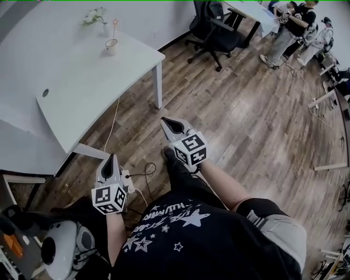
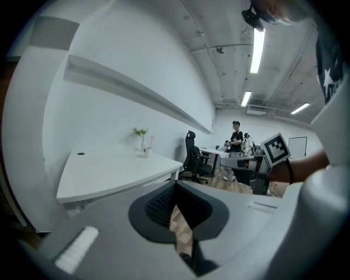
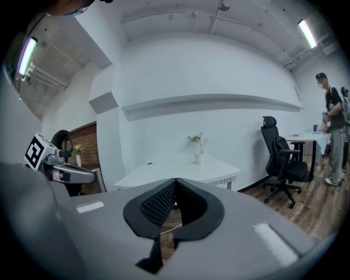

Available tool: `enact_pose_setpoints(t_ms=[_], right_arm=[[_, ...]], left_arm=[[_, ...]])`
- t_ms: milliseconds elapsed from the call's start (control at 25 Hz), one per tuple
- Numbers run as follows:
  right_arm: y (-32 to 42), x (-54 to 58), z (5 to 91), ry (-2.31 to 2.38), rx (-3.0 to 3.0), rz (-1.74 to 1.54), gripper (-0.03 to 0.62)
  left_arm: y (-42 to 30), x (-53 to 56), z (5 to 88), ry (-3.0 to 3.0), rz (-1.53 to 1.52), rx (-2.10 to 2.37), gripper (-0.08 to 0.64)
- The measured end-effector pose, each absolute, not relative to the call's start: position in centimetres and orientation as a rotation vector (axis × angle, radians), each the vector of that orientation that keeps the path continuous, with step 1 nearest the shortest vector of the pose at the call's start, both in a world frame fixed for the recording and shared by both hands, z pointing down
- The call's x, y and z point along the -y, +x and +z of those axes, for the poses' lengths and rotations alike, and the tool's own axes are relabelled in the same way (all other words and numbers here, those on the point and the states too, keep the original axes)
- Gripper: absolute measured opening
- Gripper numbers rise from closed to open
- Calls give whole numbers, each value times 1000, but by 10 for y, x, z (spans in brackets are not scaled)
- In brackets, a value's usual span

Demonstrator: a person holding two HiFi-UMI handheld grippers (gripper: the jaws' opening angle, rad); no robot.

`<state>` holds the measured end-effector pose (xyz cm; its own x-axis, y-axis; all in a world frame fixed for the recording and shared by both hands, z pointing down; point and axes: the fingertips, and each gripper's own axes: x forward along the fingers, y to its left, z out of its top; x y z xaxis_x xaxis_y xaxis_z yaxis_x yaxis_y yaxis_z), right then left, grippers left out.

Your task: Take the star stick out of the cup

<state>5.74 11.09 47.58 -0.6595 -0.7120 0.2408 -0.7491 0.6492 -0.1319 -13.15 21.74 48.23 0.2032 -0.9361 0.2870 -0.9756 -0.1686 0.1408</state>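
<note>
A small white cup (image 1: 111, 47) stands near the far edge of the white table (image 1: 82, 93), with the star stick (image 1: 115, 24) upright in it. Both gripper views show the cup (image 2: 146, 152) (image 3: 199, 158) and stick (image 2: 151, 141) (image 3: 204, 144) far ahead. My left gripper (image 1: 111, 156) (image 2: 175, 184) hangs low over the wooden floor, short of the table, jaws shut and empty. My right gripper (image 1: 163, 120) (image 3: 175, 180) is held a little higher and to the right, also shut with nothing in it. Both are well away from the cup.
A vase with a green sprig (image 1: 97, 16) stands just behind the cup. A black office chair (image 1: 210, 30) and standing people (image 1: 295, 22) are at the back right. A power strip with cables (image 1: 129, 179) lies on the floor beside my left gripper. A white device (image 1: 60, 246) sits lower left.
</note>
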Motion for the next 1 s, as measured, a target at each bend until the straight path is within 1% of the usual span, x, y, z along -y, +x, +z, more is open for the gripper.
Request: enact_pose_setpoints(t_ms=[440,840,1000], right_arm=[[40,67,464,1121,2733,320,17],[58,176,468,1047,2760,368,17],[56,200,474,1000,2774,389,17]], left_arm=[[-140,-52,478,2132,181,1842,0],[-119,64,469,2111,148,1860,0],[-118,89,463,2047,17,1851,0]])
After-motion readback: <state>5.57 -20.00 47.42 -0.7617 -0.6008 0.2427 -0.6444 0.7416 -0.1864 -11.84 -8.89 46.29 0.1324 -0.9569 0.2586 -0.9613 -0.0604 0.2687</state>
